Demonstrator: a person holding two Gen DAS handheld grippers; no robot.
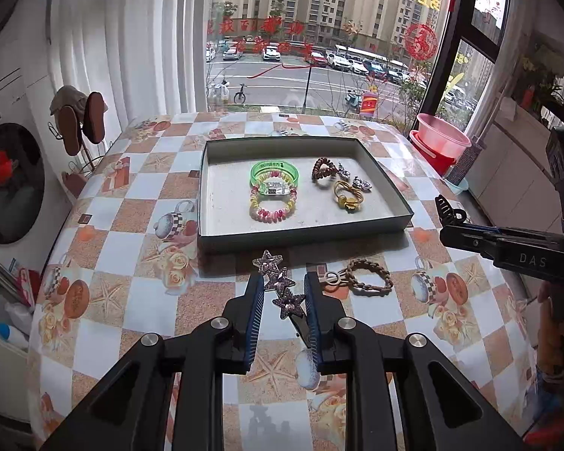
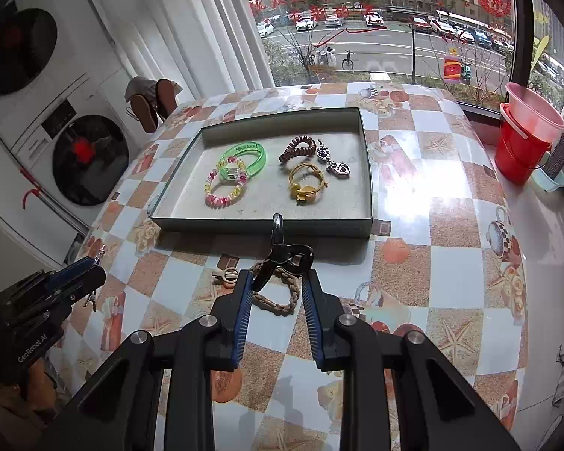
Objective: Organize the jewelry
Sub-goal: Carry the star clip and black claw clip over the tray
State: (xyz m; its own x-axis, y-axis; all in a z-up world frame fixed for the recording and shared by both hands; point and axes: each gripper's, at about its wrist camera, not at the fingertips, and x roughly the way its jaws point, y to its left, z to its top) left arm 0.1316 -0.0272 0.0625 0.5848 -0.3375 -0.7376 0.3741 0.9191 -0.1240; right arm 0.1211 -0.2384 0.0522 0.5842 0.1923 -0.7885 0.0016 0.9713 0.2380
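Observation:
My left gripper [image 1: 282,285] is shut on a star hair clip [image 1: 280,282] and holds it above the table, just before the shallow box [image 1: 304,242]. My right gripper [image 2: 278,278] is shut on a black claw clip [image 2: 285,255], also near the box's front wall [image 2: 259,225]. A braided tan hair tie [image 1: 368,276] lies on the table; it shows under the right gripper [image 2: 278,300]. In the box lie a green bangle [image 1: 274,171], a bead bracelet [image 1: 272,206], a brown coil tie [image 1: 323,169], a yellow tie [image 1: 347,195] and silver heart charms [image 1: 361,182].
The table wears a checkered oilcloth [image 1: 150,173]. Red and pink buckets [image 2: 526,139] stand at its right on the sill. Washing machines [image 2: 56,143] stand at the left. A rack with slippers [image 1: 82,124] is beside the table's far left corner.

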